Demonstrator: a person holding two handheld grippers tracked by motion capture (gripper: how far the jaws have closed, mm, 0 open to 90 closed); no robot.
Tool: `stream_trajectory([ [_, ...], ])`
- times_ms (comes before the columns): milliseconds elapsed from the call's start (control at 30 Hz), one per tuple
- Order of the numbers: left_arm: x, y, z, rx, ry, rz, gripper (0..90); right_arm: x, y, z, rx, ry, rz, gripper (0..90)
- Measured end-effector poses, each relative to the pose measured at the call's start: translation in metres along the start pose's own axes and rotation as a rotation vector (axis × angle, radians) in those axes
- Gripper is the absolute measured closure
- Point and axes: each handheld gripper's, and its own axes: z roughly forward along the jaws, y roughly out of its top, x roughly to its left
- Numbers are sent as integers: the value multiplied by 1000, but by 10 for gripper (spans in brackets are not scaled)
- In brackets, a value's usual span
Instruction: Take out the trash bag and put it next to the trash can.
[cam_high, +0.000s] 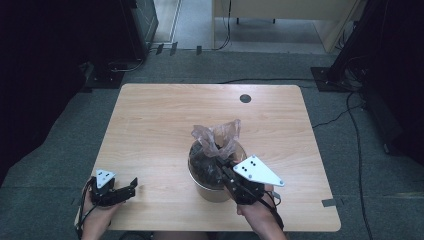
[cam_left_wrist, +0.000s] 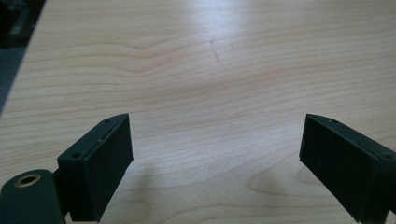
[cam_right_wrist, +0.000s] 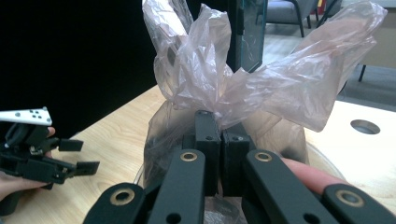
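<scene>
My right hand-held gripper (cam_right_wrist: 219, 122) is clamped on the gathered neck of the thin plastic bag (cam_right_wrist: 261, 79), jaws pressed together on it. From above, that bag (cam_high: 216, 135) sits in a round bin (cam_high: 212, 190) near the middle of the counter (cam_high: 165, 115), toward the near edge — the bin barely shows from my right gripper's camera. My left hand-held gripper (cam_left_wrist: 215, 154) hovers at the near left with jaws wide apart, nothing but bare wood between them — its own camera shows this best.
</scene>
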Motion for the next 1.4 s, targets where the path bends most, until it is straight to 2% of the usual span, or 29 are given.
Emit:
stream_trajectory([
  [33, 0, 0, 0, 0, 0, 0, 91, 0, 0, 0, 0, 0, 0, 891],
  [67, 0, -3, 4, 21, 25, 29, 91, 0, 3, -1, -5, -1, -5, 890],
  [100, 0, -3, 4, 21, 25, 29, 91, 0, 5, -1, -8, -1, -8, 891],
  [133, 1, -5, 8, 50, 29, 33, 91, 0, 7, -2, -12, -3, -10, 890],
  [167, 2, -5, 9, 54, 22, 11, 86, 0, 9, -2, -16, -3, -12, 891],
  [267, 2, -4, 10, 51, 39, -7, 86, -1, 15, -3, -30, -6, -20, 890],
  [433, 1, -4, 11, 51, 48, -17, 86, -2, 27, -7, -65, -10, -19, 890],
  [633, 1, -4, 11, 51, 49, -17, 87, -11, 49, -15, -118, -39, -30, 888],
  [867, 1, -4, 11, 51, 49, -17, 87, -35, 71, -22, -166, -86, -48, 887],
  [1067, 1, -4, 11, 51, 48, -15, 87, -61, 79, -22, -175, -153, -43, 887],
  [1233, 1, -4, 11, 51, 48, -17, 87, -85, 74, -15, -153, -200, -16, 887],
  [1400, 1, -4, 11, 51, 48, -16, 87, -104, 56, 3, -94, -233, 5, 887],
])
